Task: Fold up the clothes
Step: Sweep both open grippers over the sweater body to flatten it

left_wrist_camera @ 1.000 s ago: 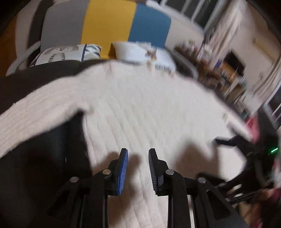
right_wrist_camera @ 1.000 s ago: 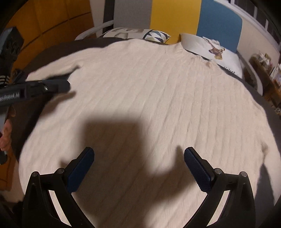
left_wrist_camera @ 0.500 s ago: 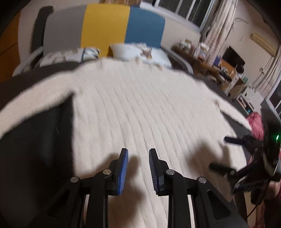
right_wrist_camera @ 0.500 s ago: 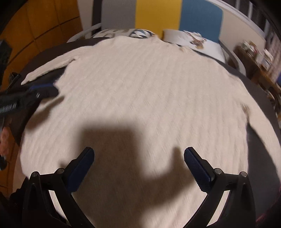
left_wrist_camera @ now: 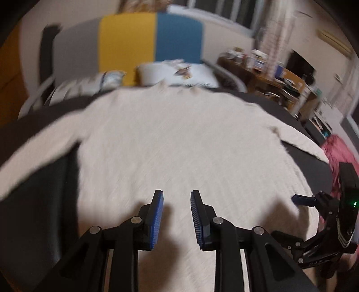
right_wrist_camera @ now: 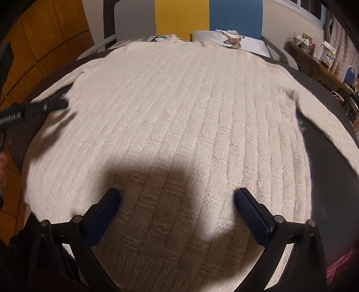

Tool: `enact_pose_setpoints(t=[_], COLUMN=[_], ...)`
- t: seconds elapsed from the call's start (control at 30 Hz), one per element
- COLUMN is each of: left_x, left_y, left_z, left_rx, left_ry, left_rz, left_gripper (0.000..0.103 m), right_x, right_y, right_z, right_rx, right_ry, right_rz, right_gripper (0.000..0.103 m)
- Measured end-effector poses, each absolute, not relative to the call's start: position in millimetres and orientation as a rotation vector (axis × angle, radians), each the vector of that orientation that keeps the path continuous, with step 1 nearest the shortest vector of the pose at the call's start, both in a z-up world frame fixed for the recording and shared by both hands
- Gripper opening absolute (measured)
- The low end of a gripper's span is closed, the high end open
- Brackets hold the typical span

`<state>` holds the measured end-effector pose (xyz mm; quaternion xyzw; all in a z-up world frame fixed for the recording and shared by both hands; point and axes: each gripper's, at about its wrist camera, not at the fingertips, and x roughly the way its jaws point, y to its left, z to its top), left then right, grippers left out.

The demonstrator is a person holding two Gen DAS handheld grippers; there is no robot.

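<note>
One cream knit sweater (right_wrist_camera: 179, 125), spread flat across the centre of the frame on one dark bed (right_wrist_camera: 325, 170), both sleeves out to the sides. Two pillows (right_wrist_camera: 235, 40) at upper centre, before one headboard (right_wrist_camera: 184, 15) in grey, yellow and blue panels. Two hand-held grippers: left hand-held gripper (left_wrist_camera: 176, 211), lower centre, jaws narrowly parted, grasping nothing; right hand-held gripper (right_wrist_camera: 177, 202), lower centre, jaws spread wide, released, above the sweater's hem. One red cloth (left_wrist_camera: 338, 150) at right edge.

Far off, two pillows (right_wrist_camera: 233, 41) lean against a grey, yellow and blue headboard (right_wrist_camera: 181, 15); a cluttered shelf (right_wrist_camera: 314, 54) stands right.
</note>
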<state>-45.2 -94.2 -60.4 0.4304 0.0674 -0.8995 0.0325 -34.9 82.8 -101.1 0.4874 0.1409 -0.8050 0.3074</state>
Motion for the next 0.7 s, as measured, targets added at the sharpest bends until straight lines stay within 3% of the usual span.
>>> enact_pose_setpoints(t=[0.2,0.33,0.47,0.57,0.7], left_x=[-86,-103,-131,-158,-174], left_y=[-58,-52,-41,-44,-53], left_z=[-100,-87,-74,-91,-107], left_rx=[1.553,1.541,1.490,1.536,1.581], left_ry=[-0.012,0.102,0.053,0.009,0.081], left_rz=[-2.659,-2.738,-2.781,-2.697,-2.669], left_gripper=[0.025,0.025,0.025,0.026,0.026], right_x=[-49,-49,-67,-89,-122], right_y=[133,143,148,149,135], right_z=[-104,-105,-95,-82,-84], right_rx=[1.409,1.370,1.349,1.299,1.247], right_ry=[0.401,0.409,0.344,0.312,0.327], right_rz=[-2.148,-2.094,-2.118,-2.164,-2.136], right_gripper=[0.103,0.103,0.103,0.103,0.103])
